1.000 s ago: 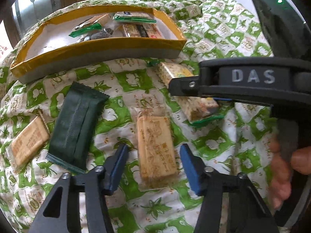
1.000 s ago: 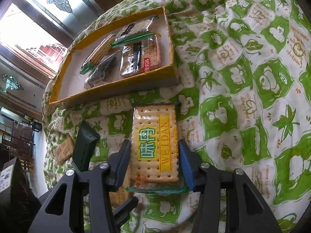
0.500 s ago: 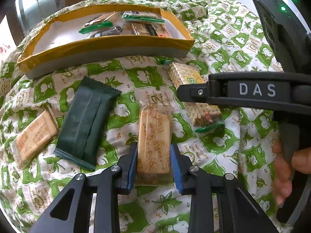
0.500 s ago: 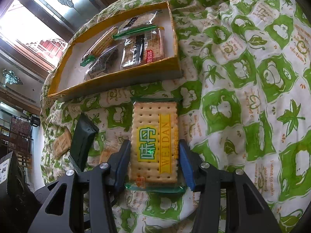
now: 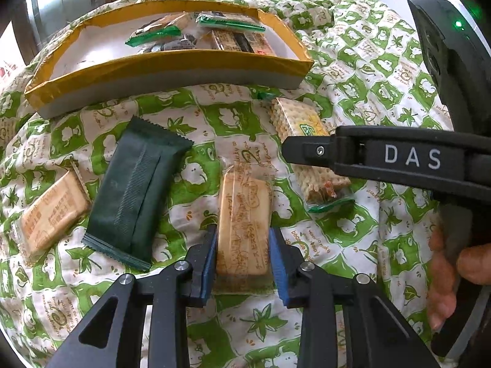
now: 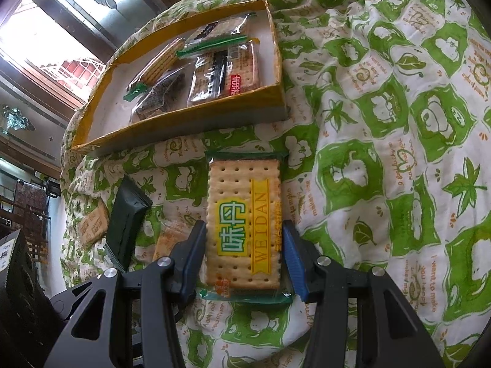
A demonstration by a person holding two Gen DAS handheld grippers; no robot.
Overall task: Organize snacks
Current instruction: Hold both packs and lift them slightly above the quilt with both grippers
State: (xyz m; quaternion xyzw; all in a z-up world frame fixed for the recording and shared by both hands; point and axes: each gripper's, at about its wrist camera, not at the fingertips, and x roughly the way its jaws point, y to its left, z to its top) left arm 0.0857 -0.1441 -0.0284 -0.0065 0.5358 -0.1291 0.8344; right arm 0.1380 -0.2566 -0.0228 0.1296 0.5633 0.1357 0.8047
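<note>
My left gripper (image 5: 244, 256) is shut on a clear-wrapped tan biscuit pack (image 5: 244, 217) that lies on the green-and-white cloth. My right gripper (image 6: 244, 256) is shut on a Weidan cracker pack (image 6: 244, 220) with a yellow and green label; it also shows in the left wrist view (image 5: 302, 141), partly behind the right gripper's arm. The yellow-rimmed box (image 5: 172, 61) stands beyond both and holds several snack packs (image 6: 225, 70). A dark green pack (image 5: 135, 190) and another tan biscuit pack (image 5: 50, 211) lie to the left.
The patterned cloth (image 6: 383, 153) covers a rounded surface that drops off at the edges. A window and dark furniture (image 6: 21, 214) are beyond the far left. A hand (image 5: 445, 276) holds the right gripper's handle.
My left gripper closed from open onto the tan biscuit pack. My right gripper stayed around the Weidan pack, and the box now looks a little farther off in the right wrist view.
</note>
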